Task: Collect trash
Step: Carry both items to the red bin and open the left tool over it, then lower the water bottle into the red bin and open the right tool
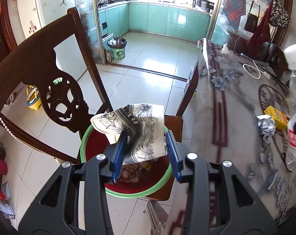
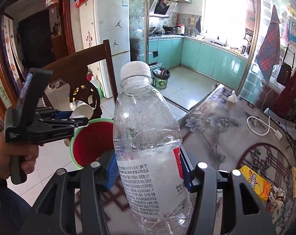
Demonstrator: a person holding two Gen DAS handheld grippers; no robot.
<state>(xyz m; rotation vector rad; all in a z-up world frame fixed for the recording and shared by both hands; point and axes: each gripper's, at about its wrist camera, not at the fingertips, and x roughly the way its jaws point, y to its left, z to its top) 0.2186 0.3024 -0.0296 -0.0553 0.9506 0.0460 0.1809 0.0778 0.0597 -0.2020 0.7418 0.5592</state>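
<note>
My left gripper (image 1: 146,135) is open over a green-rimmed bin with a red liner (image 1: 85,146), which sits on a wooden chair. A crushed printed paper cup (image 1: 136,127) lies between and against its blue fingers, over the bin's mouth, with other trash below it. My right gripper (image 2: 148,168) is shut on a clear plastic bottle (image 2: 146,129) with a white cap, held upright just right of the bin (image 2: 91,141). The bottle also shows at the right edge of the left wrist view (image 1: 295,101). The left gripper (image 2: 79,121) shows in the right wrist view with the cup (image 2: 81,110).
A carved wooden chair back (image 1: 50,74) stands left of the bin. The table with a flowered cloth (image 1: 236,101) holds a yellow carton (image 1: 276,117), crumpled foil (image 1: 265,126), a white tissue (image 1: 224,49) and a white cable (image 1: 253,70). A second trash bin (image 1: 117,48) stands by the kitchen doorway.
</note>
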